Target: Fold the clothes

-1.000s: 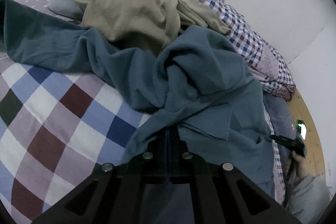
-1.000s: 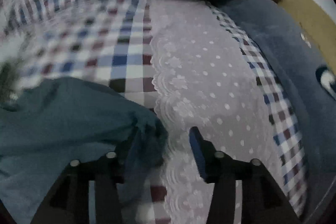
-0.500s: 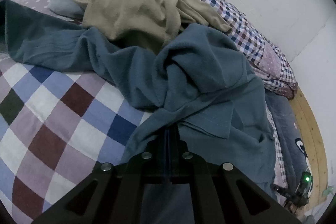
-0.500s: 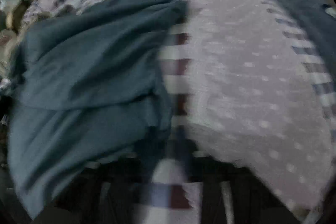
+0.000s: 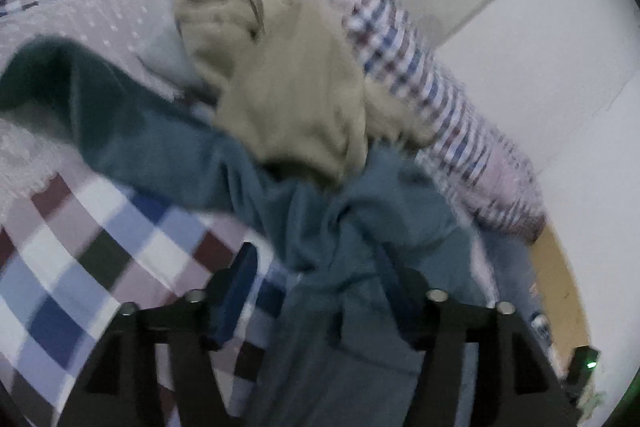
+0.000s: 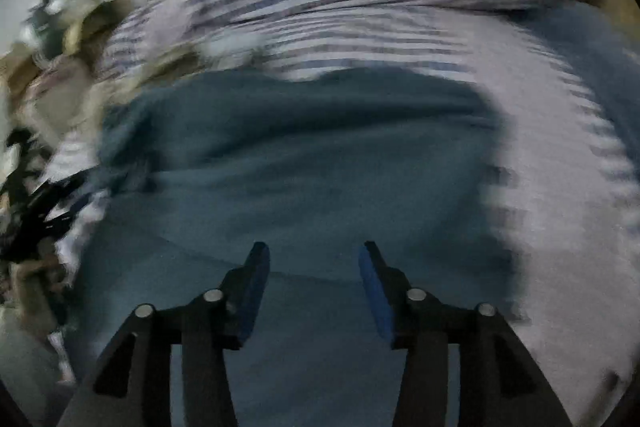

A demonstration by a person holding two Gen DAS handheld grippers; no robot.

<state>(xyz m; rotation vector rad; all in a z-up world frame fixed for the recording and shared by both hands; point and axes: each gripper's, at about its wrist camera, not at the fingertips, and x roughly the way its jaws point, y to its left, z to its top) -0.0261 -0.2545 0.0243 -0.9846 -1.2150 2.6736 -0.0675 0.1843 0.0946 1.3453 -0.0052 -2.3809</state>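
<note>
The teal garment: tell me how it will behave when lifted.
The teal garment is bunched into deep folds, so it is probably floppy and would drape and sag. The beige garment overlaps its far part and may drag along. Its matte weave suggests it will not slip easily.

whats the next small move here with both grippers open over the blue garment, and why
Probably lower the right hand-held gripper and shut it on the blue garment beneath it. Both are open and hold nothing, the left hand-held gripper has cloth bunched between its fingers, and the garment lies crumpled under the beige garment.
</note>
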